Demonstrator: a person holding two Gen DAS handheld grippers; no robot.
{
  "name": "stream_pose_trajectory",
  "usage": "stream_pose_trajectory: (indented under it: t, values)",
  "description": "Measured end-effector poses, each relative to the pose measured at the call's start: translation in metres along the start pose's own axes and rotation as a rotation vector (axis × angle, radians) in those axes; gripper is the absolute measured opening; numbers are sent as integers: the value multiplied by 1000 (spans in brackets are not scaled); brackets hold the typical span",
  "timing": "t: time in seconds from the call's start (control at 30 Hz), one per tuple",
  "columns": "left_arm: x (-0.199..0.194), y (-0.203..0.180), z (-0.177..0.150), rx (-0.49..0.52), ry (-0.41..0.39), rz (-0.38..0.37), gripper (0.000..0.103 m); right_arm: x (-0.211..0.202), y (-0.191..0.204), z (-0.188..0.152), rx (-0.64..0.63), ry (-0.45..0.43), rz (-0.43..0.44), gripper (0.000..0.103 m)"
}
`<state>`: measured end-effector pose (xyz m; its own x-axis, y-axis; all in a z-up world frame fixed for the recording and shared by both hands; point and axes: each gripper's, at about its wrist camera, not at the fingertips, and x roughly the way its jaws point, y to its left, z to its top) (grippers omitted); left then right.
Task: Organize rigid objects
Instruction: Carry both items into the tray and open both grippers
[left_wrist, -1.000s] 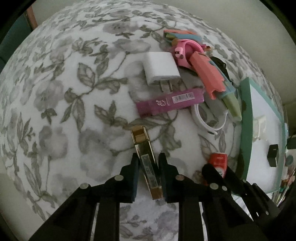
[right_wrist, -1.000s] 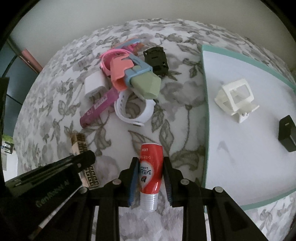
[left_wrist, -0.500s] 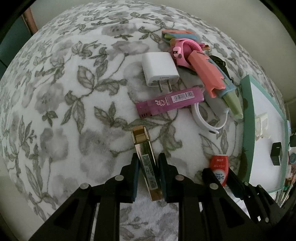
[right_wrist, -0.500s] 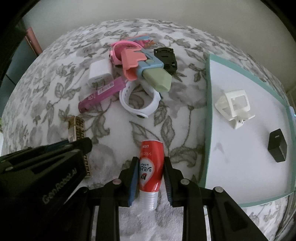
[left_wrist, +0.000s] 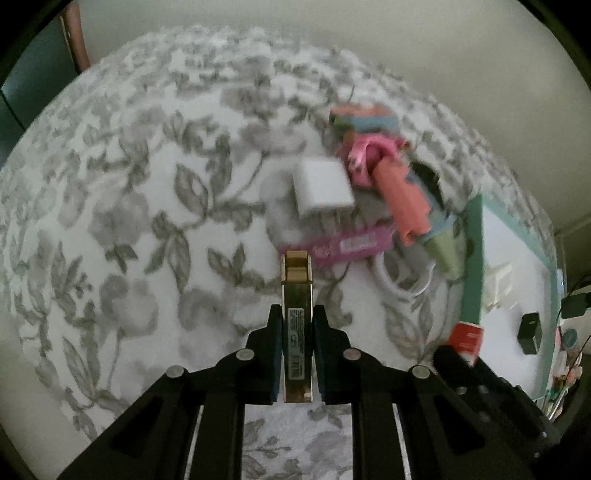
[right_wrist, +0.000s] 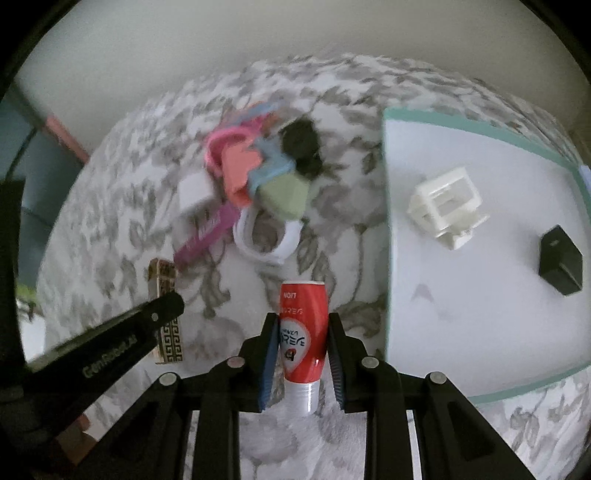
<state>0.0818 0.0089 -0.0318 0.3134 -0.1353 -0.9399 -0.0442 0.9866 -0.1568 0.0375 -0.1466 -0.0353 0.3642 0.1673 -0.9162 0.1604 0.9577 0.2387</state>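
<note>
My left gripper (left_wrist: 297, 317) is shut on a slim gold lighter (left_wrist: 296, 314) and holds it above the floral cloth; the lighter also shows in the right wrist view (right_wrist: 167, 314). My right gripper (right_wrist: 303, 325) is shut on a red tube with a white cap (right_wrist: 302, 332), lifted a little off the cloth; the tube shows in the left wrist view (left_wrist: 466, 341). A white tray with a teal rim (right_wrist: 443, 314) lies to the right and holds a white plastic frame (right_wrist: 445, 206) and a black cube (right_wrist: 559, 260).
A pile lies ahead on the cloth: a white charger (left_wrist: 321, 186), a magenta lighter (left_wrist: 343, 245), a white ring (right_wrist: 264, 236), pink, blue and green clips (right_wrist: 258, 177) and a black piece (right_wrist: 301, 151). A wall stands behind.
Both grippers have lifted their objects off the cloth and risen. The gold lighter now stands straight between the left fingers. The views are blurred by motion.
</note>
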Motion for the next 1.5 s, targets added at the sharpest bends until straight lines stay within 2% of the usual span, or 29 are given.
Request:
stream_pose_trajectory:
  t: [0.13,0.27,0.37,0.47,0.53,0.7,0.83,0.9,0.97,1.5]
  values:
    - [-28,-15,6,30,-79,-33,15,-25,-14,9,40,-70,15,27]
    - [-40,-51,8,98,-110,-70,15,-47,-37,19,104,-136,2,27]
    - [-41,-81,7,159,-92,-90,16,-55,-57,22,136,-147,-73,27]
    - [-37,-106,9,188,-70,-103,15,-62,-78,21,172,-146,-108,27]
    - [-35,-122,7,202,-52,-117,15,-65,-92,20,177,-143,-182,27]
    - [-21,-163,-11,260,3,-172,16,-73,-122,16,241,-148,-253,27]
    - [-10,-174,-25,293,12,-204,16,-79,-139,12,267,-157,-353,27]
    - [-1,-172,-28,278,44,-218,16,-80,-146,11,284,-158,-371,27]
    - [7,-172,-31,276,77,-232,16,-76,-153,9,299,-146,-374,27]
    - [27,-175,-39,287,134,-206,16,-37,-160,0,311,-18,-375,27]
